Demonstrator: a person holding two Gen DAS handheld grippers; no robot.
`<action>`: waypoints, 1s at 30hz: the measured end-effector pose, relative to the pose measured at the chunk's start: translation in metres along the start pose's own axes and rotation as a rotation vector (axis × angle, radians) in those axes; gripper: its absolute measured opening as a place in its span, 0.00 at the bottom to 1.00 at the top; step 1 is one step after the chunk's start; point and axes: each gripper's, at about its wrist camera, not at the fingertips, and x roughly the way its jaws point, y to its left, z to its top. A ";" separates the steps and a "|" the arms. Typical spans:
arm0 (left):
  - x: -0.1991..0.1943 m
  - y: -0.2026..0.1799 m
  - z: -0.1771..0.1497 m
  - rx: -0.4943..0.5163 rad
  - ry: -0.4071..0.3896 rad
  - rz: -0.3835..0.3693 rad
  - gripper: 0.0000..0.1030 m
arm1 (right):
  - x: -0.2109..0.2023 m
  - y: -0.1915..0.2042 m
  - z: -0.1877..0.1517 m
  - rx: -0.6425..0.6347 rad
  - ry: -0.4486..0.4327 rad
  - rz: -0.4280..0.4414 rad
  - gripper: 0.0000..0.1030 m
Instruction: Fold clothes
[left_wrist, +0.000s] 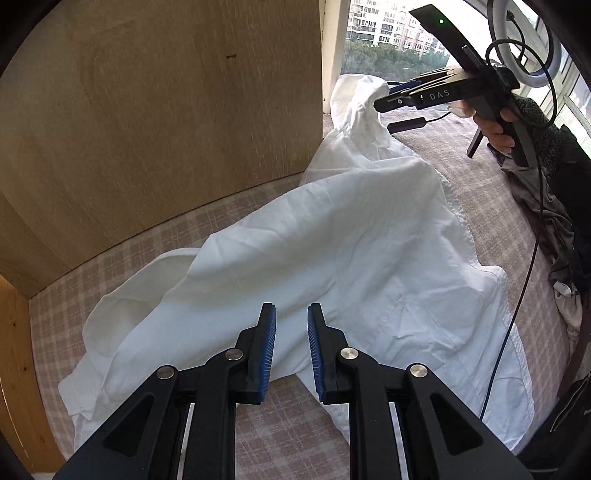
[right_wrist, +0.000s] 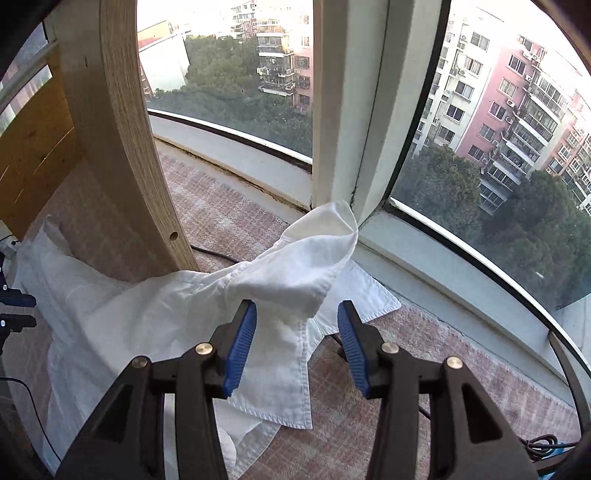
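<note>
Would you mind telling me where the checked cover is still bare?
Bare checked cover shows below the white shirt, a strip runs beside the wooden panel, and more lies along the window sill. Dark clothes crowd the other edge.

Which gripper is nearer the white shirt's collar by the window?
Right. The right gripper hangs open just over the collar; the left gripper hovers at the white shirt's opposite end.

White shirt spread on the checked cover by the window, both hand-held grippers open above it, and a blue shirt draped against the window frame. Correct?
Not quite: the cloth against the window frame is the white shirt itself, shown by the right wrist view.
</note>
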 end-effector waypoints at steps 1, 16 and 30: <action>0.001 0.000 0.001 0.002 0.001 -0.004 0.17 | -0.002 -0.002 -0.001 -0.001 -0.004 0.017 0.52; 0.032 0.016 0.002 -0.022 0.062 0.038 0.17 | 0.004 0.015 -0.009 -0.073 0.029 0.021 0.03; 0.039 0.008 -0.002 -0.008 0.096 0.062 0.17 | -0.031 0.032 0.006 -0.160 -0.006 -0.306 0.44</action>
